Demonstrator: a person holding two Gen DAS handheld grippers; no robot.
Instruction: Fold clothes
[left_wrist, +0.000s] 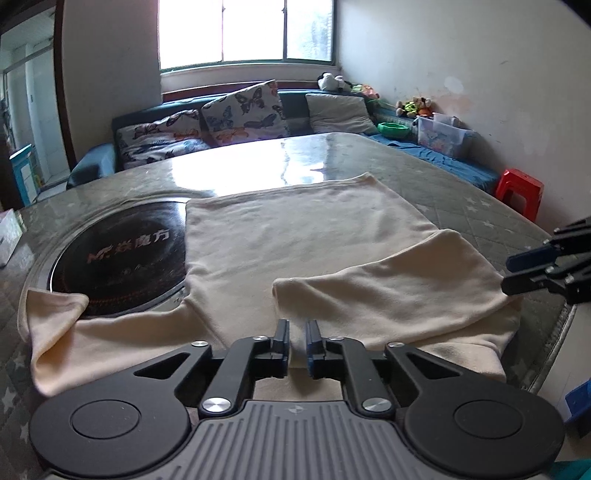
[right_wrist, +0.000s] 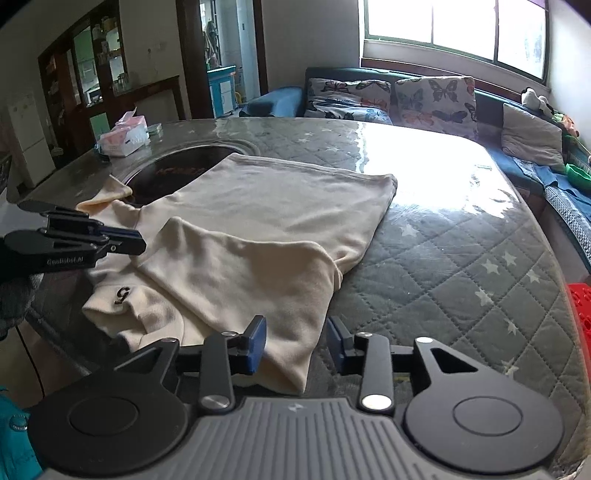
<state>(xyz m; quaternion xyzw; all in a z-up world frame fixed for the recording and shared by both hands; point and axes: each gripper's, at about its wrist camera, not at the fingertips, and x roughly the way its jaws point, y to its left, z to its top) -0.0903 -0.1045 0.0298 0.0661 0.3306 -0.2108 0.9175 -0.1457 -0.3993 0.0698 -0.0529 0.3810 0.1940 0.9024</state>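
Cream shirt (right_wrist: 258, 236): light, limp, slippery on glossy tabletop (right_wrist: 443, 236). Grasp doubled edges. Left claw (left_wrist: 297, 332) narrow, empty; right claw (right_wrist: 297, 328) released.

From my left claw (left_wrist: 297, 341) camera, the jaws stand narrowly apart above the near hem of a cream shirt (left_wrist: 295, 236), no cloth visibly pinched. The shirt lies on the quilted surface (left_wrist: 461, 192), its right sleeve (left_wrist: 388, 288) folded inward, its left sleeve (left_wrist: 55, 321) overlapping a black round inset (left_wrist: 122, 254). My right claw (left_wrist: 517, 273) enters at the right edge, beside the folded sleeve.
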